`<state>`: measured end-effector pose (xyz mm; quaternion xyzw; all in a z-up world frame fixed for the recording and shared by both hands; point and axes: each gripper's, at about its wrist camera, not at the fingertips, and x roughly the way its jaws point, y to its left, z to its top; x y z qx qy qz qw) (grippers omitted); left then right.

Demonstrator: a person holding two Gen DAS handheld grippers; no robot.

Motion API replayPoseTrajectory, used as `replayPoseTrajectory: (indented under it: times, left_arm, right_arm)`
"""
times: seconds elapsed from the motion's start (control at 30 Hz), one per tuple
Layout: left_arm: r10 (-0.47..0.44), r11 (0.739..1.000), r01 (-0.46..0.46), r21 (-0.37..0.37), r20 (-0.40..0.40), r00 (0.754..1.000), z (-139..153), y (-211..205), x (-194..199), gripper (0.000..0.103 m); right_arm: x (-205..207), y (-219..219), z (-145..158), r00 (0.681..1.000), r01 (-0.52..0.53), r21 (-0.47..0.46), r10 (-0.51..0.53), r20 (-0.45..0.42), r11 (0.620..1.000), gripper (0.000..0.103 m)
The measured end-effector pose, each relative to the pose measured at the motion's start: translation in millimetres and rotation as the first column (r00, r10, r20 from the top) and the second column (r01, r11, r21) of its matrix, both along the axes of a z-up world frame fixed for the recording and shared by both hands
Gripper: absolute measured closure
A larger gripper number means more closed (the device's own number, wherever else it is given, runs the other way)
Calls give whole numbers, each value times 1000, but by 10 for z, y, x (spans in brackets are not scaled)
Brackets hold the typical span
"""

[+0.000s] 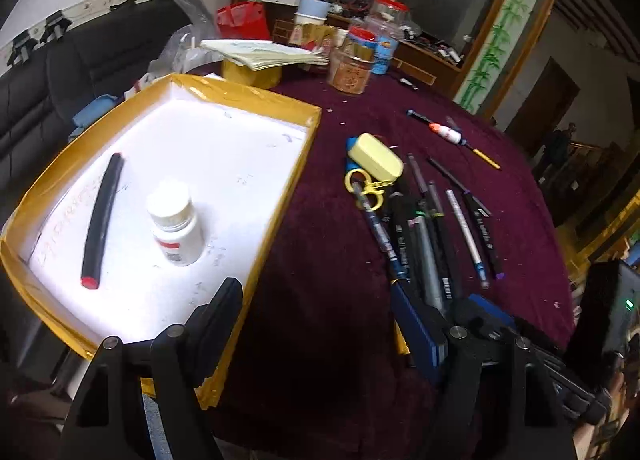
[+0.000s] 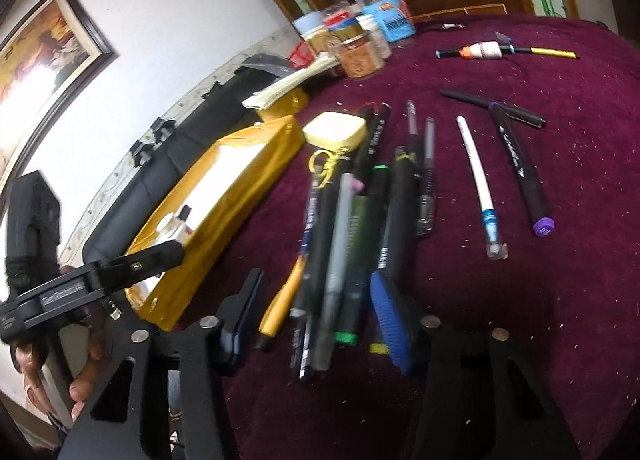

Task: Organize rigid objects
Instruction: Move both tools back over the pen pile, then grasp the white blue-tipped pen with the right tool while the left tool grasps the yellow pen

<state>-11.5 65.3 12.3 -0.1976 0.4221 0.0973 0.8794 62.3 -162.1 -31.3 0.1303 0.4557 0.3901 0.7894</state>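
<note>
Here the yellow-rimmed tray served as the landmark on the maroon tablecloth. Inside it a white pill bottle stood upright near the middle, and a black marker with a red end lay apart from the bottle, closer to the tray's far side wall. The left gripper hung over the tray's near corner with its fingers spread wide and nothing between them. Just beside the tray on the cloth lay a pale yellow case with a yellow clip, and beyond it a bundle of pens and markers. The right gripper reached over the near ends of that bundle, its fingers straddling several pens without visibly pressing on them. Farther from the tray lay a white pen with a blue tip and a purple-capped marker.
</note>
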Motion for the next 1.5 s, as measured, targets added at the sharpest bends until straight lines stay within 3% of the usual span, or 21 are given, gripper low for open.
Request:
replayPoseTrajectory:
  times: [0.17, 0.33, 0.57, 0.63, 0.77, 0.87, 0.97, 1.0, 1.07, 1.13, 1.23, 1.4, 1.43, 1.5]
  left_arm:
    - [-43, 996, 41, 80, 22, 999, 133, -191, -21, 23]
    - [-134, 987, 136, 80, -38, 990, -20, -418, 111, 25]
    - [-171, 982, 179, 56, -122, 978, -280, -484, 205, 47]
    - [-184, 982, 188, 19, -135, 974, -330, -455, 220, 47]
    - [-213, 977, 212, -20, -140, 967, -366, -456, 279, 47]
    - [-238, 971, 237, -22, -155, 959, -399, -506, 325, 47]
    - [-281, 958, 288, 8, -196, 939, -464, -611, 387, 48]
    - [-280, 957, 290, 24, -200, 939, -460, -625, 392, 52]
    - [-305, 950, 312, 7, -195, 932, -448, -636, 372, 74]
    - [-334, 940, 341, -2, -204, 920, -452, -670, 342, 87]
    - [-353, 933, 361, 11, -189, 917, -428, -693, 231, 89]
    - [-337, 941, 332, -60, -195, 921, -411, -604, 267, 89]
    - [-328, 945, 323, -59, -210, 921, -445, -630, 349, 84]
    - [-329, 943, 332, -21, -211, 921, -445, -647, 452, 84]
  right_arm:
    - [130, 4, 28, 999, 21, -83, -18, 36, 996, 62]
    - [380, -171, 41, 996, 83, -125, -79, 30, 989, 63]
    - [823, -200, -21, 995, 98, -302, -89, 41, 948, 63]
    - [921, -173, -90, 995, 104, -330, -97, 38, 938, 73]
    - [995, -128, -221, 994, 109, -348, -99, 45, 931, 76]
    - [947, -70, -210, 991, 115, -388, -81, 105, 915, 80]
    - [908, 5, -215, 984, 140, -445, -73, 165, 885, 92]
    - [900, 15, -213, 983, 140, -450, -68, 171, 882, 96]
    - [889, 18, -215, 982, 143, -448, -70, 175, 883, 96]
    - [882, 17, -214, 982, 143, -448, -69, 177, 883, 96]
    - [878, 8, -209, 982, 145, -443, -72, 177, 885, 96]
    - [895, -5, -212, 982, 149, -432, -79, 174, 890, 96]
    - [891, -3, -212, 981, 150, -432, -80, 175, 889, 96]
    - [887, 1, -215, 981, 151, -432, -80, 178, 889, 96]
